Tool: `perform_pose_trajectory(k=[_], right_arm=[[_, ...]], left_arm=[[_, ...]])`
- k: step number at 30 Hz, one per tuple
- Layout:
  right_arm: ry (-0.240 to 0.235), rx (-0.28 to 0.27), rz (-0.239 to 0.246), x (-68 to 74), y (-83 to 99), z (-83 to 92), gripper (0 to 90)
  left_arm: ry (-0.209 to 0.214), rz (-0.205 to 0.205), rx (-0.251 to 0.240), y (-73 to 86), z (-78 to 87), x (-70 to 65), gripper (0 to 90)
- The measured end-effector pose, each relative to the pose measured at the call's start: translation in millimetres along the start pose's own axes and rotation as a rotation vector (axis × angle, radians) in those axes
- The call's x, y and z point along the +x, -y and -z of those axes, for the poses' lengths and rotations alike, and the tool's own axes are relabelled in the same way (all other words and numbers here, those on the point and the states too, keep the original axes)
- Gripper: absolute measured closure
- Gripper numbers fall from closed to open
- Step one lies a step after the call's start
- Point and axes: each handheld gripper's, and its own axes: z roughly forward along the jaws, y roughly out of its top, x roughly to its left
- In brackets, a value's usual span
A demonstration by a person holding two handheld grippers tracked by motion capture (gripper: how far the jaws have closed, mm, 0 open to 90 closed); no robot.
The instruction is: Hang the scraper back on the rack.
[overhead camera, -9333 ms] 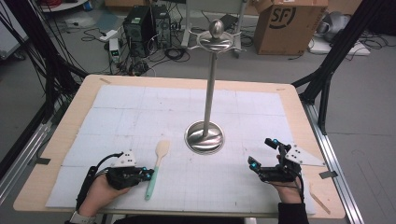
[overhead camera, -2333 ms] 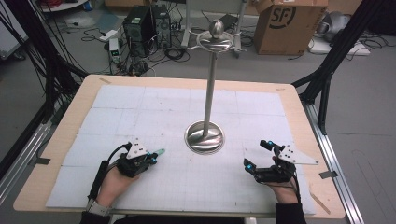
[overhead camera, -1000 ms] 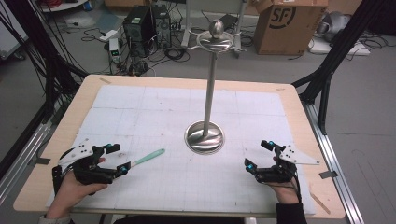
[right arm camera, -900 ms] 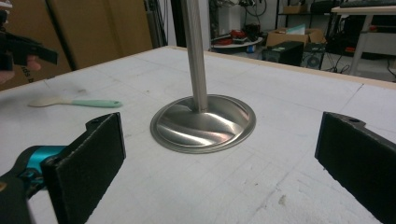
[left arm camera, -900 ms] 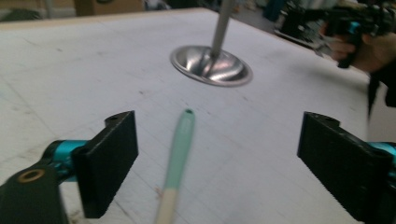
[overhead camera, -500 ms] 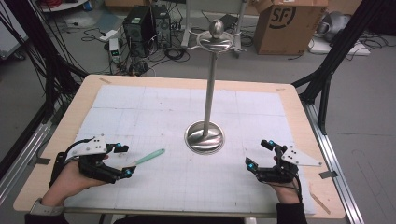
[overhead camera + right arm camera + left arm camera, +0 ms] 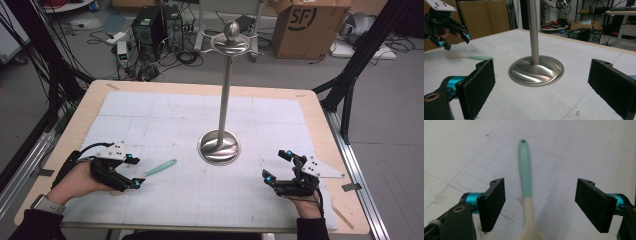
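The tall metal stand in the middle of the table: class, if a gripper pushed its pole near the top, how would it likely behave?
The metal stand would probably tip rather than slide: its pole is tall and thin over a modest round base. The polished steel looks slippery for flat jaws. It seems stiff, and likely bottom-heavy.

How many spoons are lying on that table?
1. The spoon lies flat on the white mat near the table's left front, its pale bowl between the open jaws of the left tool. Nothing seems hidden.
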Motion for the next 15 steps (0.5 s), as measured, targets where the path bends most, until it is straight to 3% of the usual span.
perform_pose_trajectory(k=[7, 15], right_arm=[[0.000, -0.003, -0.001, -1.2, -0.1, 0.4, 6.3], [0.014, -0.001, -0.004, -0.9, 0.0, 1.0, 6.4]], left_arm=[[-0.004, -0.001, 0.102, -3.7, -7.9, 9.4, 25.5], [0.001, -0.002, 0.171, -7.2, -14.8, 13.9, 32.5]])
